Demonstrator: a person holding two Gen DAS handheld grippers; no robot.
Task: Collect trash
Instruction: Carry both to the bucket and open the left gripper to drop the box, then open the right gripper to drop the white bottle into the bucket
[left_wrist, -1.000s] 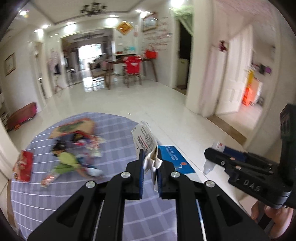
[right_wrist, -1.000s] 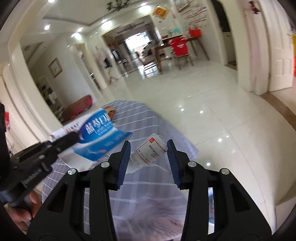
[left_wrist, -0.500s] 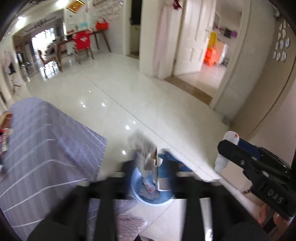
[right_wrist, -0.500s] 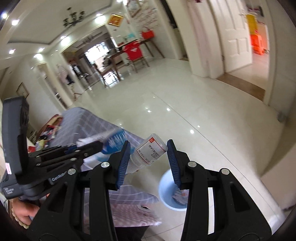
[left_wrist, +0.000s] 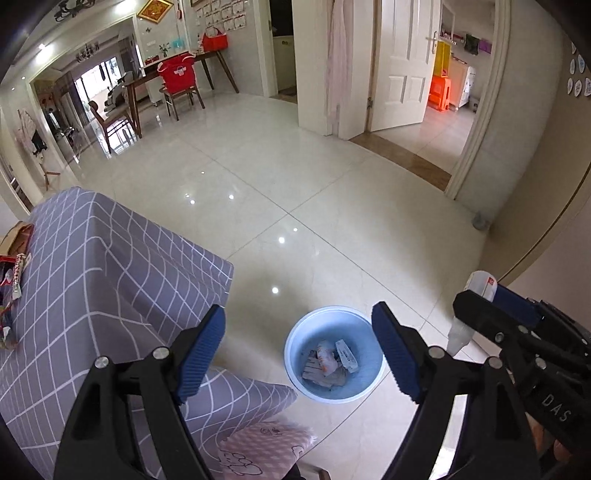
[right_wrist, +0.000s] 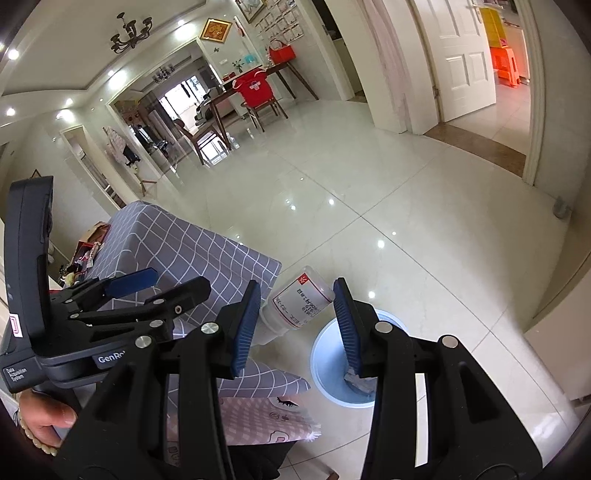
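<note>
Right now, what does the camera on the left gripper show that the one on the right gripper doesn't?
Only the left view looks straight into the blue bin and shows the wrappers lying inside, seen between the wide-open, empty left gripper, whose jaws have just been opening. Only the right view shows the label on the white bottle that the right gripper grips, and the hand holding the left tool. Both show the bin, the bottle, the grey checked tablecloth and the tiled floor.
</note>
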